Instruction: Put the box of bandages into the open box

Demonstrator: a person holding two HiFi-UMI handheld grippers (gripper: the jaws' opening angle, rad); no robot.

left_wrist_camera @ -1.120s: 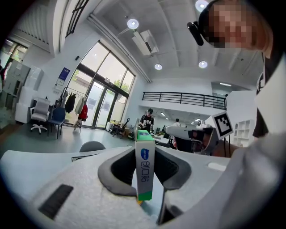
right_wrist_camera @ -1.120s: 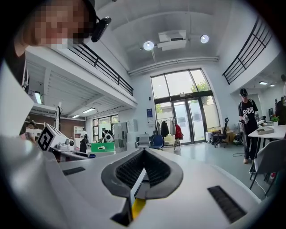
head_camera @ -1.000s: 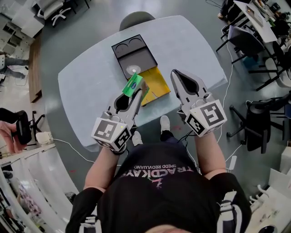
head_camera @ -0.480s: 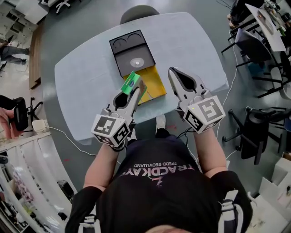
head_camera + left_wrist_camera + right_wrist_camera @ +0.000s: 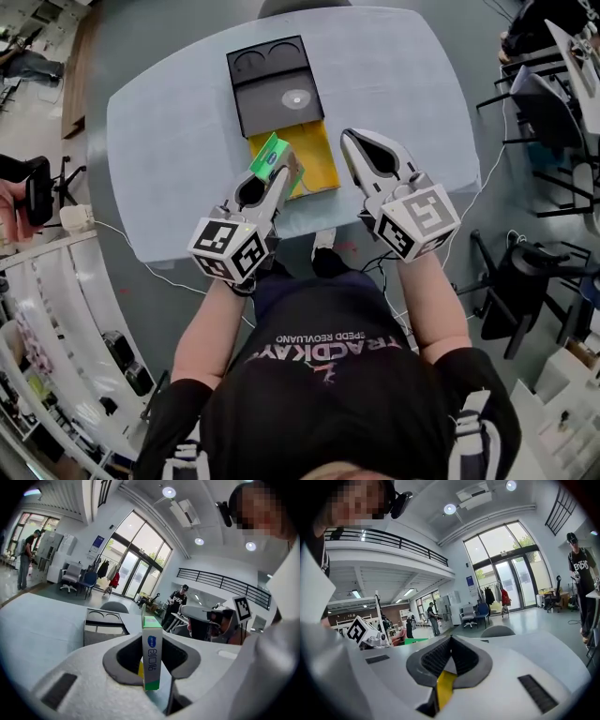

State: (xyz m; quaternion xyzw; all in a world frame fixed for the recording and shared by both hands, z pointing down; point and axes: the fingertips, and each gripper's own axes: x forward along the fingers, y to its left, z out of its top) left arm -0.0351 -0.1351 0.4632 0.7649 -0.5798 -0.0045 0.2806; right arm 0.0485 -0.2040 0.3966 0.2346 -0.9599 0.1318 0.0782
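Grey floor (image 5: 84,281) lies around a pale, rounded worktop (image 5: 169,141), and dark office chairs (image 5: 525,281) stand at the right of it. Both gripper views show a high hall with glass doors (image 5: 511,583) and some persons standing far away.

On the worktop, near the middle and reaching to the near edge, is the open box (image 5: 277,89). It is black, with two round hollows (image 5: 267,64) at its far end and a small white disc (image 5: 296,97) inside. A yellow flap (image 5: 319,159) lies flat from its near side, and the end of the flap is close to the near edge of the worktop.

The left tongs (image 5: 281,173) are closed on the box of bandages (image 5: 270,156). This box is green and white with a blue oval mark. In the left gripper view it stands upright between the two jaws, its narrow side to the camera, and the pads press on it from both sides (image 5: 152,656). From the head view it sits over the left near corner of the yellow flap, just beside the black part of the open box. It is not inside the open box.

The right tongs (image 5: 349,141) are over the right edge of the yellow flap, near the near edge of the worktop. Their jaws are together at the tip and hold nothing; only a yellow strip shows through the gap behind them (image 5: 450,641).
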